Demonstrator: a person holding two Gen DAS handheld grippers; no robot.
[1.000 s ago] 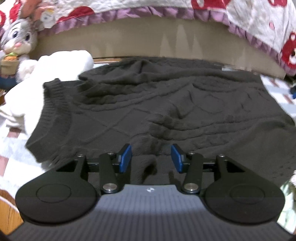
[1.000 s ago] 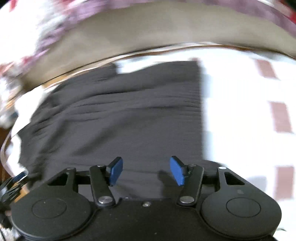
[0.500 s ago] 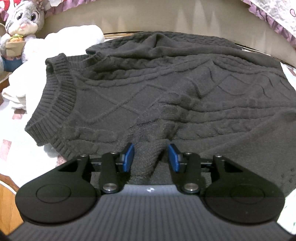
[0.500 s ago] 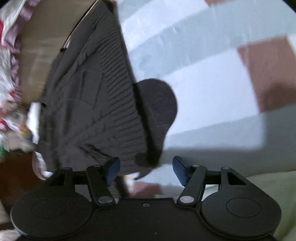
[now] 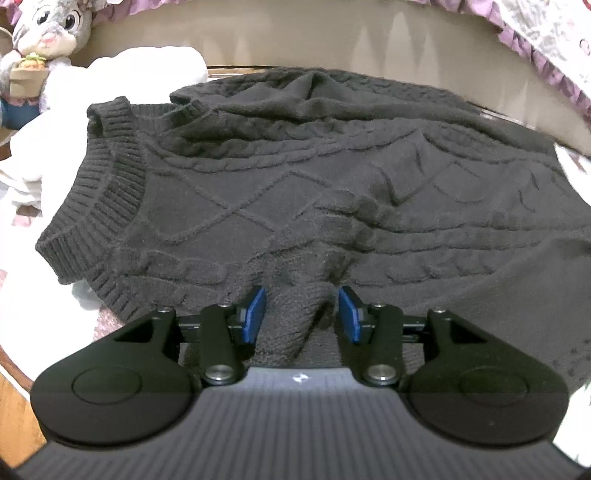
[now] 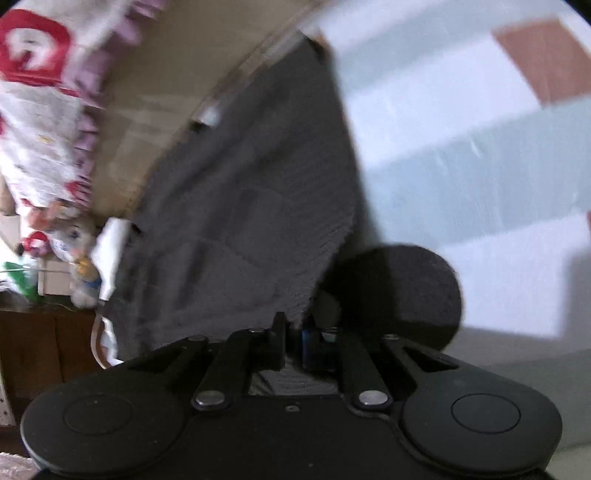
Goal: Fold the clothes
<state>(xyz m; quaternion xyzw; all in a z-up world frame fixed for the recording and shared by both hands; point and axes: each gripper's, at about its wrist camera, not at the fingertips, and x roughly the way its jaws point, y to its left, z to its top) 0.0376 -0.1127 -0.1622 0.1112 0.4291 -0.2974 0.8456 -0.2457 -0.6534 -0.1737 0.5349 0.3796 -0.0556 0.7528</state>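
The left gripper (image 5: 301, 314) stands with its blue pads apart around a raised bunch of the dark grey cable-knit sweater (image 5: 314, 184), not pinching it. The right gripper (image 6: 293, 341) is clamped on the sweater's ribbed edge (image 6: 321, 266). The sweater lies spread on a white and pink checked blanket (image 6: 461, 155). Far left sit a white folded cloth (image 5: 110, 85) and a grey plush rabbit (image 5: 44, 29).
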